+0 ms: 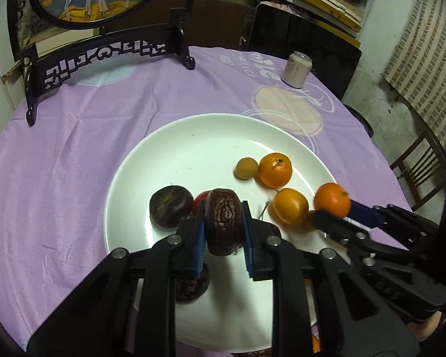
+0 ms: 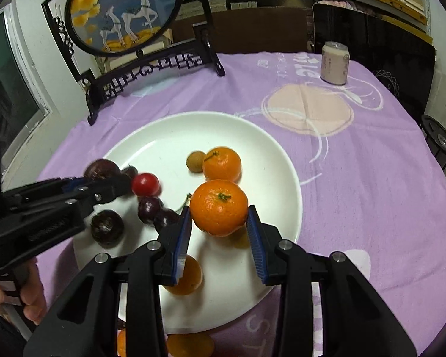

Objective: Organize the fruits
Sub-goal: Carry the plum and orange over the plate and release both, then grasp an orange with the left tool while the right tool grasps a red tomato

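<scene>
My left gripper [image 1: 223, 232] is shut on a dark wrinkled passion fruit [image 1: 223, 220], held just above the white plate [image 1: 193, 142]. My right gripper [image 2: 219, 218] is shut on a mandarin [image 2: 219, 209] over the same plate [image 2: 252, 136]. Each gripper shows in the other view: the right gripper [image 1: 339, 211] with its mandarin [image 1: 332, 199], the left gripper [image 2: 102, 178] with its dark fruit [image 2: 101, 169]. On the plate lie a longan [image 1: 246, 169], another mandarin [image 1: 275, 169], an orange fruit [image 1: 290, 206], a second passion fruit [image 1: 171, 206], a red fruit [image 2: 145, 184] and dark plums [image 2: 150, 205].
A purple cloth [image 1: 74, 163] covers the round table. A drink can [image 1: 296, 70] stands at the back right and a black ornamental screen stand [image 1: 104, 53] at the back left. Orange fruit [image 2: 190, 343] lies on the cloth below the plate. A wooden chair [image 1: 416, 172] is at the right.
</scene>
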### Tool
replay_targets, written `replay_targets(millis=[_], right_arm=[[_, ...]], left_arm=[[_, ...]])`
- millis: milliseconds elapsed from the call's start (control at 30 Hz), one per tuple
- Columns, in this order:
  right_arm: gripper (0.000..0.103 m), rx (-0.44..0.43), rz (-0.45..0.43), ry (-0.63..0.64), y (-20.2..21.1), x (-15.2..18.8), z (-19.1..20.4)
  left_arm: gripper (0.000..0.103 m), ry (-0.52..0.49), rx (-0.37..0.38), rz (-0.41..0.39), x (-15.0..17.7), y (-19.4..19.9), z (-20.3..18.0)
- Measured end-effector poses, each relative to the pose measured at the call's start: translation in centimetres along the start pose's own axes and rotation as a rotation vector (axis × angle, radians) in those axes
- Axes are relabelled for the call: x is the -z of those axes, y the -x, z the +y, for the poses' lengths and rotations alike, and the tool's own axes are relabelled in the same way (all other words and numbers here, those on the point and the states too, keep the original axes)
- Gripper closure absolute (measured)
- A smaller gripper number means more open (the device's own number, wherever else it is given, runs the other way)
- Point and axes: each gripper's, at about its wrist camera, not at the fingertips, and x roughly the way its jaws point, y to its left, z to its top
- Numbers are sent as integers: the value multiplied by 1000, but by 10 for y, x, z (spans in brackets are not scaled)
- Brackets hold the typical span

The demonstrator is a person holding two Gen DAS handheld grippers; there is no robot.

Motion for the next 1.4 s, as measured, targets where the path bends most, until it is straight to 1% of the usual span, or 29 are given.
replay_targets(millis=[67,100,133,167,200,233,333,467,633,667,700,833,900,1033,1100,1200,1267,1333,1400], right_arm=[[63,11,4,-5,-4,0,0],[59,18,-1,-7,-4,0,0],[47,26,-14,-8,-2,1,0],[45,34,-40,-10,3,1,-1],[45,38,-56,-8,6,2,-1],[45,43,-73,-3,9,3,-1],[45,50,-116,-11,14,6,-6],[45,47,-140,-8,16,11,-7],[45,53,-162,31,21,19,2],[45,61,-163,41,23,22,4],[45,60,-161,40,25,25,5],[45,9,-143,-10,47,52,5],[45,-3,-139,-35,61,72,4],[45,-13,-110,-60,90,111,2],[45,-2,-102,-55,103,128,4],[45,-4,-73,-38,112,143,10],[44,1,-64,-23,112,147,13],[41,8,-56,-14,107,147,16],[41,20,-49,-13,100,145,17]], left_arm=[[80,-1,-2,1,1,-1,-1],[71,1,-7,-5,2,0,-1],[65,1,-4,-13,2,2,-1],[54,3,-7,-28,2,5,-1],[53,3,-10,-43,2,8,-1],[53,-2,-16,-64,3,13,-1],[53,11,-11,-91,6,21,3],[53,56,-10,-93,16,31,9],[53,76,3,-119,48,57,5],[51,77,9,-123,55,62,5],[51,75,13,-125,63,68,4],[50,44,14,-112,106,93,4],[49,23,13,-95,127,104,7],[48,11,-2,-67,153,115,17],[48,15,6,-65,158,119,18],[46,9,35,-66,163,121,16],[45,-2,46,-64,165,120,13],[45,-12,59,-51,167,117,9],[45,-18,70,-43,168,117,7]])
